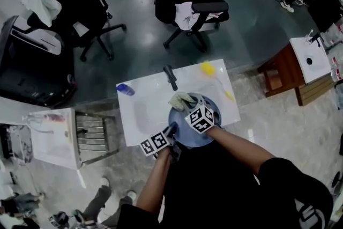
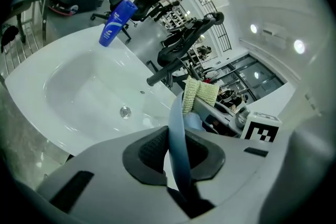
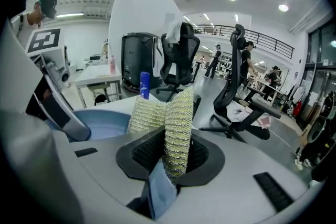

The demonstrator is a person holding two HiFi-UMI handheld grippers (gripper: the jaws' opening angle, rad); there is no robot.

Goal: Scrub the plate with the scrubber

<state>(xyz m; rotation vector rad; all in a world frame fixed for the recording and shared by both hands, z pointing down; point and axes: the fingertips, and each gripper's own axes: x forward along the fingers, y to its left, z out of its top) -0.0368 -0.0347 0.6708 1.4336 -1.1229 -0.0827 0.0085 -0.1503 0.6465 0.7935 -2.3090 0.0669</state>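
A blue plate (image 1: 194, 134) hangs over the near right part of the white sink (image 1: 144, 112). My left gripper (image 1: 171, 131) is shut on the plate's near-left rim; in the left gripper view the rim (image 2: 177, 139) runs edge-on between the pads of the left gripper (image 2: 176, 155). My right gripper (image 1: 188, 105) is shut on a yellow-green mesh scrubber (image 1: 181, 100), folded upright between its pads (image 3: 176, 128). The scrubber rests against the plate's far rim (image 2: 199, 94). In the right gripper view the plate's blue face (image 3: 100, 123) lies to the left of the right gripper (image 3: 170, 157).
A blue bottle (image 1: 125, 89) lies on the sink's far-left corner and a black faucet (image 1: 170, 76) stands at its back. A yellow brush (image 1: 208, 68) lies at the back right. Office chairs (image 1: 187, 2), a metal rack (image 1: 96, 134) and a wooden stool (image 1: 281, 75) surround the sink.
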